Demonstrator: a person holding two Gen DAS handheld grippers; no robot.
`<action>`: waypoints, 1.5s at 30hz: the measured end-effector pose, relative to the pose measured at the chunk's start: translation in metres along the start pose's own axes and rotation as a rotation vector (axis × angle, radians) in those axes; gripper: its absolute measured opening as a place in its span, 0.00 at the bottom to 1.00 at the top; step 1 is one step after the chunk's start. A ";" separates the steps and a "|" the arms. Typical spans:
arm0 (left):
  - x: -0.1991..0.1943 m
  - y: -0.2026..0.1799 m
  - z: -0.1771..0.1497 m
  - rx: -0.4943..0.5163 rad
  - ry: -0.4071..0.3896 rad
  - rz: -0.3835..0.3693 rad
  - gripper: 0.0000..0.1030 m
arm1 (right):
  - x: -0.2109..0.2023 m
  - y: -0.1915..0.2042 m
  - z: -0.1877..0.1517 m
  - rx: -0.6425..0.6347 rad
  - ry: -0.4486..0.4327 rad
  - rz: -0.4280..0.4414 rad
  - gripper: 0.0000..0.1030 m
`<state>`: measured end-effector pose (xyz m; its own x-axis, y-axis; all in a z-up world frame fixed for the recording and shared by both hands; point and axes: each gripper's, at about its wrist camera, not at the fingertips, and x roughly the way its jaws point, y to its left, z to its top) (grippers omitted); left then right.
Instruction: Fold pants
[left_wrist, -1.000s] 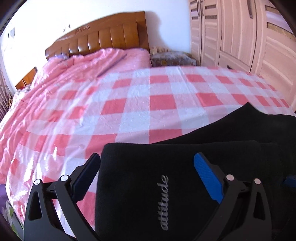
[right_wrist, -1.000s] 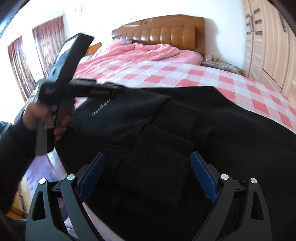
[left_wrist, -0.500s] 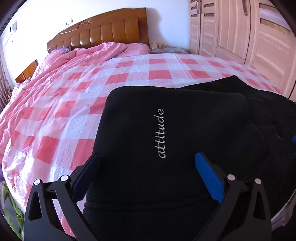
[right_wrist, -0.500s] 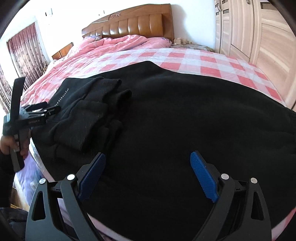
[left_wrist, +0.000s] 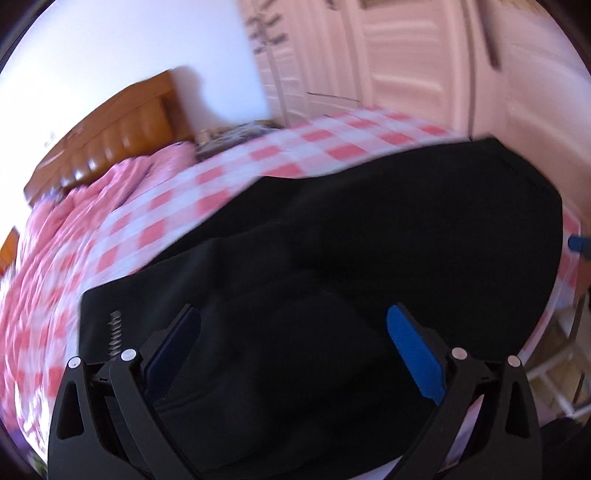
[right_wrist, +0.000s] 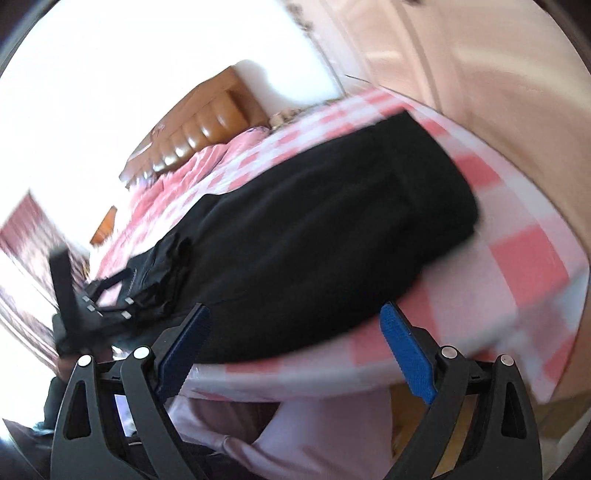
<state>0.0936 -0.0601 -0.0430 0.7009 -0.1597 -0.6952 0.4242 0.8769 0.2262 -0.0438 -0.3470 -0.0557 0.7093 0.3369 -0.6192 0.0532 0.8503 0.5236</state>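
Observation:
Black pants lie lengthwise along the near edge of a bed, with one end bunched into a thicker layered part. My left gripper hovers open just above that bunched end and holds nothing. In the right wrist view the pants stretch from lower left to upper right. My right gripper is open at the pants' near edge, over the bed's border. The left gripper, held in a hand, shows at the far left end. Both views are blurred and tilted.
The bed has a pink and white checked sheet, a pink quilt and a brown padded headboard. Pale wardrobe doors stand beyond the bed's far side. Light fabric hangs below the bed edge.
Both cameras have swung and tilted sharply. The left gripper now looks along the pants instead of at the lettered fold. The right gripper has drawn back to the pants' near edge. Both stay open.

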 end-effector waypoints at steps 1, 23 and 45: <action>0.006 -0.009 0.000 0.024 0.009 -0.001 0.98 | 0.001 -0.005 0.000 0.012 0.003 0.002 0.87; 0.027 -0.014 -0.015 0.046 -0.032 -0.004 0.99 | 0.040 -0.022 0.025 0.343 0.032 0.173 0.92; 0.035 -0.141 0.222 0.173 0.387 -0.573 0.98 | 0.036 0.033 0.011 -0.074 -0.252 -0.258 0.33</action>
<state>0.1858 -0.2897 0.0522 0.1000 -0.3731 -0.9224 0.7723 0.6136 -0.1645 -0.0086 -0.3114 -0.0540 0.8304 0.0053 -0.5572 0.2084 0.9245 0.3193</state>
